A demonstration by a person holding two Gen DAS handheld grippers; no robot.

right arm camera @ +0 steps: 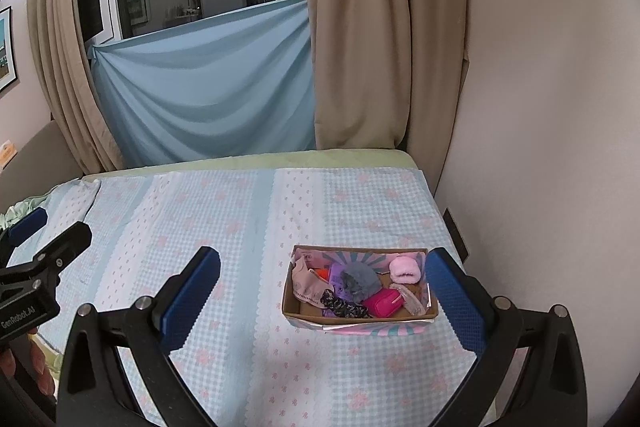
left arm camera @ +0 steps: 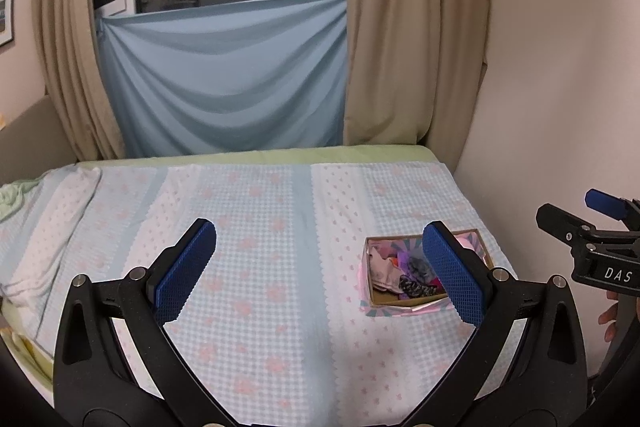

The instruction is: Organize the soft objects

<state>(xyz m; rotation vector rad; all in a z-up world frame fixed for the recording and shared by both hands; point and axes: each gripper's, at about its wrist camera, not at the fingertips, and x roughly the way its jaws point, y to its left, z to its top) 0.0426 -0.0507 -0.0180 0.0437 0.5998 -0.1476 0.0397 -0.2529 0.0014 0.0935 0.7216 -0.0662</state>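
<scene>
Both hand-held grippers hung wide and empty above the bed (right arm camera: 248, 211), the left hand-held gripper (left arm camera: 320, 267) and the right hand-held gripper (right arm camera: 324, 291). Beyond them a cardboard box (right arm camera: 400, 317) sat on the blanket near the wall, holding a pink pouch (right arm camera: 382, 303) and other soft items
</scene>
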